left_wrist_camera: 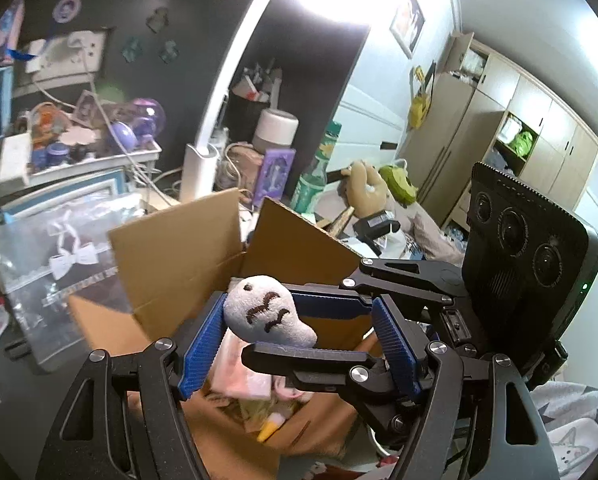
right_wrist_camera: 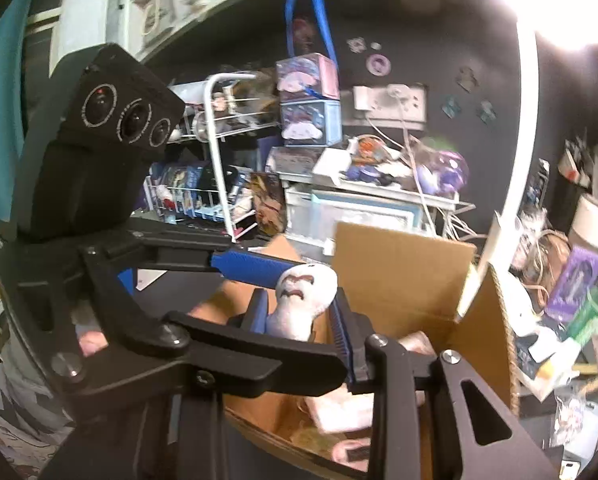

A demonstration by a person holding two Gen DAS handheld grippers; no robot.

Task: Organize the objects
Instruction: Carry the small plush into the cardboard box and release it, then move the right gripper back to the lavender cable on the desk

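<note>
A small grey-white plush toy with a stitched face is held above an open cardboard box. My right gripper is shut on the plush, gripping its lower body. My left gripper is open, its blue pads on either side of the right gripper's fingers and the plush. In the left wrist view the right gripper's fingers cross from the right. In the right wrist view the left gripper's blue finger reaches in from the left. The box holds pink and other soft items.
A cluttered desk stands behind the box, with a clear plastic case, a white lamp base, a green bottle, a purple box and a wire rack. A wardrobe stands at the right.
</note>
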